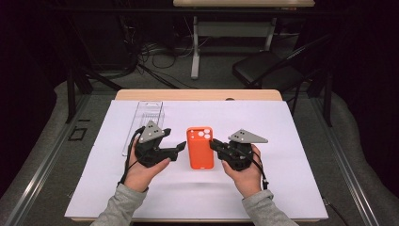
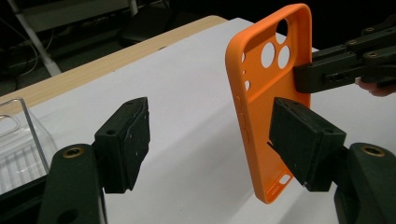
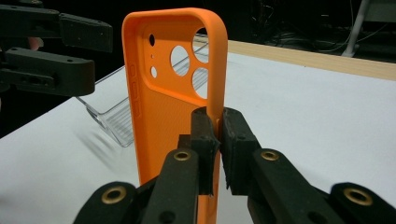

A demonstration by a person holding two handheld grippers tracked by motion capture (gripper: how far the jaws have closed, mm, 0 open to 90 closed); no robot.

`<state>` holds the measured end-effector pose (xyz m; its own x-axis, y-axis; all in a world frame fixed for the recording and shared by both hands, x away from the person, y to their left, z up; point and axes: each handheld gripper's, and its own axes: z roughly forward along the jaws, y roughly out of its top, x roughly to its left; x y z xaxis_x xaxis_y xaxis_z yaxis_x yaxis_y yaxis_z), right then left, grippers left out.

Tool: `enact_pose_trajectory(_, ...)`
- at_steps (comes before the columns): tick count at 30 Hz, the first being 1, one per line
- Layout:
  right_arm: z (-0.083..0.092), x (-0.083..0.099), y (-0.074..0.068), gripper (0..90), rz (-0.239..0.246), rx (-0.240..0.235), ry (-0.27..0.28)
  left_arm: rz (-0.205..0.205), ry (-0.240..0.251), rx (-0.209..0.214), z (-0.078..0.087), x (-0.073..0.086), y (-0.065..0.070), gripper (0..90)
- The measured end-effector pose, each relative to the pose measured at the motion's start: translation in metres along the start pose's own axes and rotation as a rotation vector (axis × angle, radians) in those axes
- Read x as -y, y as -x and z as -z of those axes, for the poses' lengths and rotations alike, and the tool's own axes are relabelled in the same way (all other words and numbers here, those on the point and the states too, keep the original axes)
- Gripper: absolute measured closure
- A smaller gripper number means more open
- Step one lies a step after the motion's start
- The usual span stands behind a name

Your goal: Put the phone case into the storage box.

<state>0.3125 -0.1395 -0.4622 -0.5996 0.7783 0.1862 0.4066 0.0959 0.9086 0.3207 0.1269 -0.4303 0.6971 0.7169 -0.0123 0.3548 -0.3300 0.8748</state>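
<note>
An orange phone case (image 1: 200, 147) with its camera cut-outs at the top is held over the white sheet (image 1: 282, 188). My right gripper (image 1: 214, 143) is shut on the case's right side wall; both pads pinch the rim (image 3: 218, 126). In the right gripper view the case (image 3: 163, 112) stands on end. My left gripper (image 1: 176, 150) is open just left of the case. Its jaws (image 2: 212, 135) stand wide apart with nothing between them, and the right one is in front of the case (image 2: 261, 93). Whether the case's lower end touches the sheet I cannot tell.
A clear plastic tray (image 1: 146, 115) lies at the back left of the sheet, behind my left hand. The wooden table edge (image 1: 197, 95) runs along the far side. A black chair (image 1: 263, 68) and cables are on the floor beyond.
</note>
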Motion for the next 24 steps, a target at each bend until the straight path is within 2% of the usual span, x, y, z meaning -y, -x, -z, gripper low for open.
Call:
enact_pose_trajectory(4, -0.002, 0.0, 0.003, 84.1, -0.014, 0.016, 0.003, -0.005, -0.005, 0.004, -0.007, -0.004, 0.0, 32.3)
enact_pose_trajectory(11, -0.001, -0.001, 0.012, 84.1, -0.034, 0.064, 0.007, -0.031, -0.011, -0.021, -0.021, -0.017, 0.001, 33.2)
enact_pose_trajectory(16, 0.001, -0.003, 0.019, 84.1, -0.053, 0.093, 0.013, -0.043, -0.008, -0.008, -0.027, -0.025, 0.002, 33.8)
enact_pose_trajectory(24, 0.003, -0.004, 0.029, 84.2, -0.073, 0.135, 0.02, -0.092, -0.026, -0.008, -0.044, -0.04, 0.009, 36.4)
